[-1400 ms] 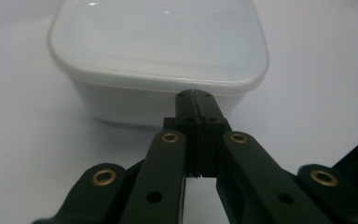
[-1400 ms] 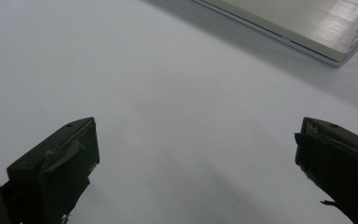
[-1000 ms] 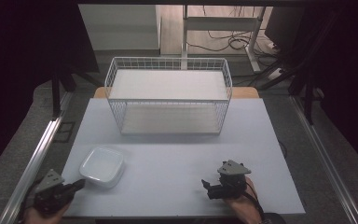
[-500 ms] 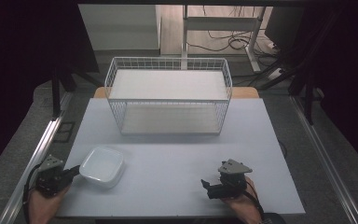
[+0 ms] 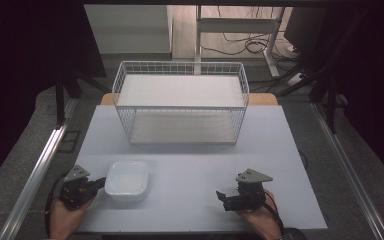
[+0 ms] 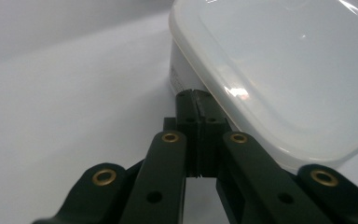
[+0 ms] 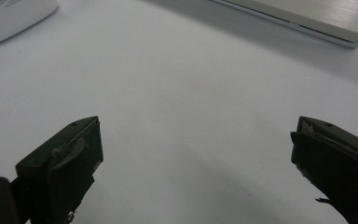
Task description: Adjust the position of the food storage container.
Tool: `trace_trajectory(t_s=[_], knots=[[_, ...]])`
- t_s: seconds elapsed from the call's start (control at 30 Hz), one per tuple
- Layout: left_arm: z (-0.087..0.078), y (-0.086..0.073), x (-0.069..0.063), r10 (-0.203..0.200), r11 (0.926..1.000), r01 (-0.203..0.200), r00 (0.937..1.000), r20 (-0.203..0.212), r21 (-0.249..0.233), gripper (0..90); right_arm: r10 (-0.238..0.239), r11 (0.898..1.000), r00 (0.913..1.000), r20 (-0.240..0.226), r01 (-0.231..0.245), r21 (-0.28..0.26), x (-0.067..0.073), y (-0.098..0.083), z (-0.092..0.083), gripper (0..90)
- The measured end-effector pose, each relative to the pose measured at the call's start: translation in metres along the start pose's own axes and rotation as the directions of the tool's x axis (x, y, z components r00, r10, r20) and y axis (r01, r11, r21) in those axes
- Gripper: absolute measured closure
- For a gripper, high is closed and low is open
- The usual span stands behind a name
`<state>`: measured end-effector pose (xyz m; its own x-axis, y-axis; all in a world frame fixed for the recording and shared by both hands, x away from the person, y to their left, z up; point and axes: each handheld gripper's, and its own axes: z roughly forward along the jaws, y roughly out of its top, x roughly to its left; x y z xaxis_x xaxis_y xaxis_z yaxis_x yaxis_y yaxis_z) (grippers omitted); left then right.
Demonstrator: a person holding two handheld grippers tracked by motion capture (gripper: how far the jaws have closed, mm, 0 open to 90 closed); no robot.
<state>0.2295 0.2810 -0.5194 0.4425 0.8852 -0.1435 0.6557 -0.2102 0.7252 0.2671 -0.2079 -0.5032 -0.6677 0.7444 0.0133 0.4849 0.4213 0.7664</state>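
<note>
Closed left hand-held gripper (image 6: 196,100) seemingly touches the container's (image 6: 279,70) edge.

A white wire basket (image 5: 181,107) stands at the far side of the pale surface (image 5: 195,175); cables (image 5: 240,45) lie on the floor beyond.

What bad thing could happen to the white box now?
The left gripper, jaws shut, sits against the side of the lidded white box. A push could slide or spin the box across the table instead of gripping it. The right gripper is open and apart from the box, so nothing steadies it.
</note>
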Motion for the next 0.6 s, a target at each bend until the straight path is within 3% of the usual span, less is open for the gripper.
trace_trajectory(t_s=[0.17,0.27,0.3,0.33,0.4,0.6], knots=[[0.01,0.008,-0.017,0.025,0.9997,-0.025,0.9989,0.039,0.005,90.0,0.0,1.0,1.0,-0.004,0.0,0.002,0.001,0.001,-0.001,4.5],[0.017,0.012,-0.027,0.042,0.999,-0.043,0.9974,0.058,0.011,90.0,-0.003,1.0,0.9999,-0.011,0.003,0.009,0.001,0.002,0.0,11.6],[0.021,0.015,-0.032,0.047,0.9988,-0.048,0.9965,0.07,0.012,90.0,-0.002,1.0,0.9999,-0.013,0.002,0.008,0.001,0.003,-0.001,19.5],[0.021,0.015,-0.032,0.047,0.9988,-0.048,0.9965,0.07,0.012,90.0,-0.002,1.0,0.9999,-0.013,0.002,0.008,0.001,0.003,-0.001,19.5],[0.025,0.018,-0.036,0.051,0.9985,-0.052,0.9949,0.087,0.013,90.0,0.001,1.0,0.9997,-0.024,0.0,0.007,0.001,0.005,-0.002,29.7],[0.035,0.025,-0.049,0.061,0.998,-0.063,0.9908,0.12,0.011,90.0,-0.036,0.999,0.9949,-0.094,0.038,0.022,0.003,0.013,0.001,69.6]])
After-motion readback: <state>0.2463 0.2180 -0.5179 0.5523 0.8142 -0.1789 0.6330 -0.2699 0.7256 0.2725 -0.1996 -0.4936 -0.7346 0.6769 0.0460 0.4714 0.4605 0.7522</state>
